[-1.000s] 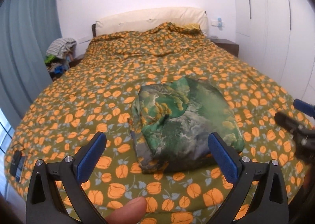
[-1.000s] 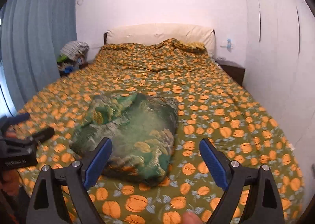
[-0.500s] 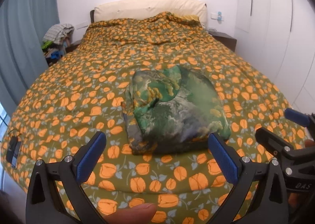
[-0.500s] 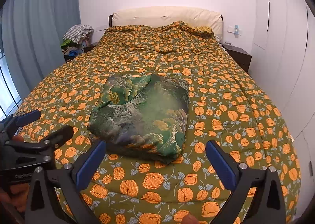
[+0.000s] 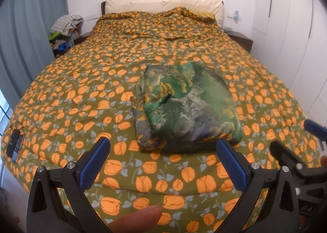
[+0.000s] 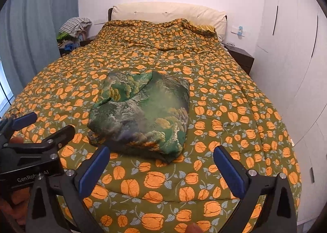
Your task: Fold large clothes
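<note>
A green patterned garment [image 5: 184,108] lies folded into a compact rectangle on the bed near its foot; it also shows in the right wrist view [image 6: 143,114]. My left gripper [image 5: 163,163] is open and empty, held back from the garment above the foot edge of the bed. My right gripper [image 6: 161,169] is open and empty, also back from the garment. The right gripper shows at the right edge of the left wrist view [image 5: 296,155]. The left gripper shows at the left edge of the right wrist view [image 6: 38,130].
The bed is covered by an olive quilt with orange flowers [image 5: 81,89]. A cream headboard [image 5: 163,3] stands at the far end. A pile of clothes [image 5: 65,26] sits at the far left by the blue curtain [image 5: 30,28]. A dark nightstand [image 6: 239,57] and white wardrobe doors [image 6: 296,48] are on the right.
Both grippers have pulled back and up from the folded garment toward the foot of the bed. The garment has stayed in place.
</note>
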Available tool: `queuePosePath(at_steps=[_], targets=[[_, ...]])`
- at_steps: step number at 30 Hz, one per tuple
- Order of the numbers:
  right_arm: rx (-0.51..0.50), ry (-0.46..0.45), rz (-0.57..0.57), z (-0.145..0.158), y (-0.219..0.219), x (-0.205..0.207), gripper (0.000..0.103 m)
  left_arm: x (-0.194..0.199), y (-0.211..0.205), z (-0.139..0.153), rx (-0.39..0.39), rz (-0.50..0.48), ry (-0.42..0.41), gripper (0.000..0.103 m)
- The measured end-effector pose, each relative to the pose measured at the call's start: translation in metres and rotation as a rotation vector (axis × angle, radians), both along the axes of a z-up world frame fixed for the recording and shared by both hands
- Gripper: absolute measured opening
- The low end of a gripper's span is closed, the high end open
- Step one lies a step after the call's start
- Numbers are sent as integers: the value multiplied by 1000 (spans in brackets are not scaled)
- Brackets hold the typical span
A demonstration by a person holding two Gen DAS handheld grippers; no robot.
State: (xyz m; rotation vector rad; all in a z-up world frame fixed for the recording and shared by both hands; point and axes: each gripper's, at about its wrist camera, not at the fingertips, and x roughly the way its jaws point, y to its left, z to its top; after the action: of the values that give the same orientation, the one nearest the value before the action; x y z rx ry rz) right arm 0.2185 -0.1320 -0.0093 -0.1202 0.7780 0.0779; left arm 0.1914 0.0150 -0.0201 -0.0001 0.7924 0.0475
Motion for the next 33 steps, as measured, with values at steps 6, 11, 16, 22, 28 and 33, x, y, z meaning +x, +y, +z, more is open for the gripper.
queuePosePath(at_steps=[6, 11, 16, 22, 28, 33], targets=[[-6, 1, -9, 0, -3, 0, 103, -1, -2, 0, 35, 9, -11, 103], [-5, -5, -21, 3, -6, -1, 103, -2, -10, 3, 162, 46, -26, 103], [-10, -4, -27, 5, -8, -1, 103, -5, -7, 6, 143, 33, -27, 103], [-26, -5, -26, 6, -6, -1, 103, -7, -5, 9, 108, 24, -24, 103], [-36, -2, -23, 6, -5, -1, 103, -7, -4, 9, 92, 24, -12, 103], [-36, 2, -23, 5, -6, -1, 103, -6, -2, 8, 83, 20, -2, 103]])
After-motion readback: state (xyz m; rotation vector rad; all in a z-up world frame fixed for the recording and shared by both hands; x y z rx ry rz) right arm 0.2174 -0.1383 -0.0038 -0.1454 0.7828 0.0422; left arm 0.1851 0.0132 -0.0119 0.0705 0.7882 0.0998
